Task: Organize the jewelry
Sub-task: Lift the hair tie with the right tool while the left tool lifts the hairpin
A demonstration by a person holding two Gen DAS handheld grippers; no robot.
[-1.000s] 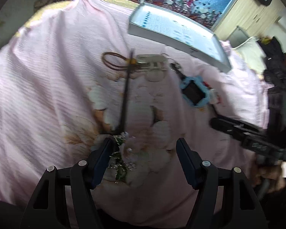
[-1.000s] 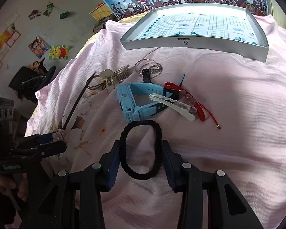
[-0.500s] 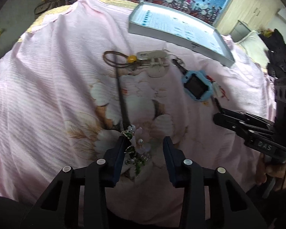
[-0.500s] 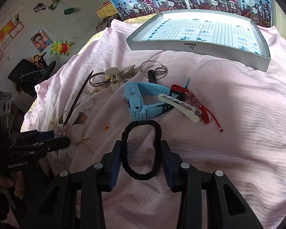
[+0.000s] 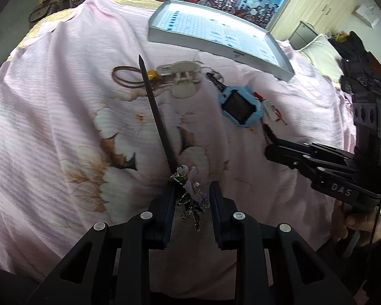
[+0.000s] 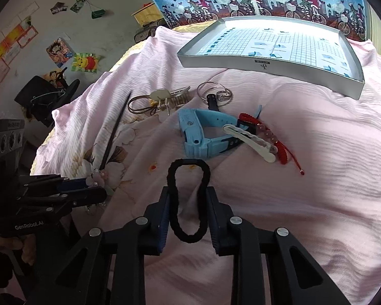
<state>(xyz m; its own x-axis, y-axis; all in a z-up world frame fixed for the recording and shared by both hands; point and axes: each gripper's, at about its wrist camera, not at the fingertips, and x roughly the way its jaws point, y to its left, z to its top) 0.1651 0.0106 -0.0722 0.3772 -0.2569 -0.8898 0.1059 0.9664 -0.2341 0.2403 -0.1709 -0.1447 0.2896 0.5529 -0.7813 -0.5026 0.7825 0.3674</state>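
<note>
Left gripper [image 5: 192,194] clamped on flower end of hair stick [image 5: 158,117], well short of grey tray [image 5: 216,42]. Right gripper [image 6: 188,203] squeezing black hair tie [image 6: 188,200], just in front of blue watch [image 6: 203,134] on pink bedsheet [image 6: 304,152]. Watch sits nearer tray.

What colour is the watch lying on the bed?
Light blue, with a dark screen. The watch shows best in the left wrist view.

"DAS" on right tool [image 5: 271,150], "GenRobot.AI" on left tool [image 6: 99,190]
</note>
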